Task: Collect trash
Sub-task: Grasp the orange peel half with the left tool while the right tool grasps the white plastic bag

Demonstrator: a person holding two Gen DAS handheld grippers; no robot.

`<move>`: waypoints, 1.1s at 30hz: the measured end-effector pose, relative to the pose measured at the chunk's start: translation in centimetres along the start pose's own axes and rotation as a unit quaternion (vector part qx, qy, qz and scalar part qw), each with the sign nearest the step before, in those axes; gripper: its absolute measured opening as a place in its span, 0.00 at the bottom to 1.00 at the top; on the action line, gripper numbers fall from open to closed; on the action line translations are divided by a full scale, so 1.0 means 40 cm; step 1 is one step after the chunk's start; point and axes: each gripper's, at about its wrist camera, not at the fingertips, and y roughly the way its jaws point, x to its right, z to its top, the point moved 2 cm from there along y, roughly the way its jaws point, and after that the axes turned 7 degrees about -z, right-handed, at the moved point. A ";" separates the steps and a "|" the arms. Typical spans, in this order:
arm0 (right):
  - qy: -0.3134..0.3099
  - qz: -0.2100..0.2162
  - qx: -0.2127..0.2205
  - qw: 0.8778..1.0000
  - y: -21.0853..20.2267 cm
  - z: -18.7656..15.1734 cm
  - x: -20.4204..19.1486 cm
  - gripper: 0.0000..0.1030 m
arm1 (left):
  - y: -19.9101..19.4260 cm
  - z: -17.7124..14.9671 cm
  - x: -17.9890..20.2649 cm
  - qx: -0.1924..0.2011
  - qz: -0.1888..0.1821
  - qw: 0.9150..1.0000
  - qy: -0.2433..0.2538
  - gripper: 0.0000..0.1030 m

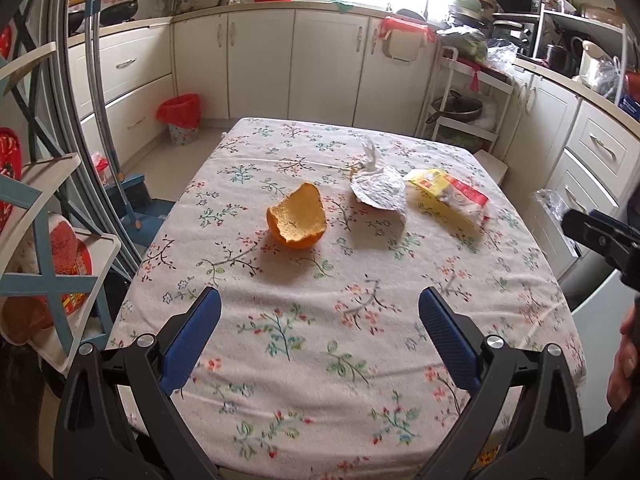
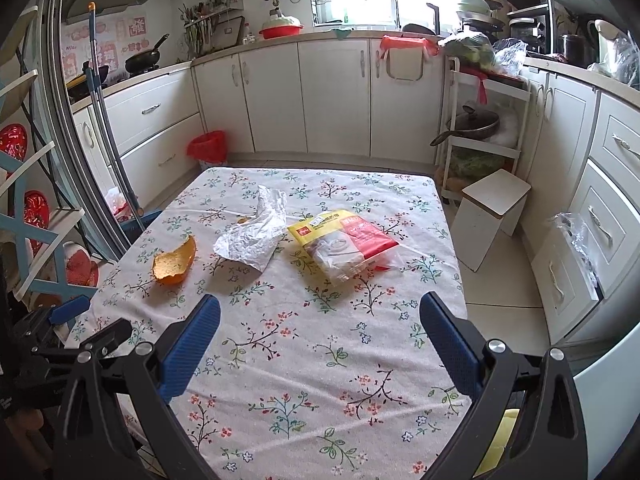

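Trash lies in three pieces on the floral tabletop (image 1: 320, 360), none of it yet picked up. Through the left wrist camera, the orange peel (image 1: 297, 218) sits at the centre of the frame, straight ahead of the left gripper (image 1: 320, 308), whose jaws stand wide apart and hold nothing; the peel is cupped upward and well apart from the blue pads. To its right lies the crumpled white paper (image 1: 378, 190), its long axis running toward the upper part of the frame, and further right the yellow and red snack wrapper (image 1: 448, 196), just beside the paper. The right gripper (image 1: 600, 236) shows only partly at the right edge there. A red-lined waste bin (image 1: 182, 118) stands on the floor at the upper left, beyond the tabletop's far left corner. Through the right wrist camera, the snack wrapper (image 2: 344, 244) lies ahead and slightly above the centre, its long axis slanting from upper left to lower right, and the right gripper (image 2: 320, 312) has its jaws wide and empty, well short of it. The paper (image 2: 256, 236) is left of the wrapper and the peel (image 2: 175, 262) is far to the left. By this layout, the left hand is better placed for the peel and the right for the wrapper, each needing a forward reach
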 end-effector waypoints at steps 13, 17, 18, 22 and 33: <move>0.001 0.009 -0.010 1.000 0.049 0.022 -0.015 0.93 | 0.161 0.086 -0.065 -0.040 0.023 0.997 -0.062 0.92; 0.001 0.032 -0.016 0.999 0.071 0.027 -0.038 0.93 | 0.212 0.109 -0.094 -0.047 0.026 0.995 -0.088 0.92; 0.002 0.041 -0.018 0.999 0.079 0.029 -0.047 0.93 | 0.223 0.114 -0.100 -0.048 0.027 0.994 -0.093 0.92; 0.001 0.065 -0.036 0.997 0.125 0.035 -0.087 0.93 | 0.271 0.125 -0.121 -0.063 0.027 0.992 -0.109 0.87; 0.044 0.105 -0.097 0.989 0.328 0.083 -0.187 0.90 | 0.297 0.119 -0.137 -0.104 -0.018 0.988 -0.115 0.14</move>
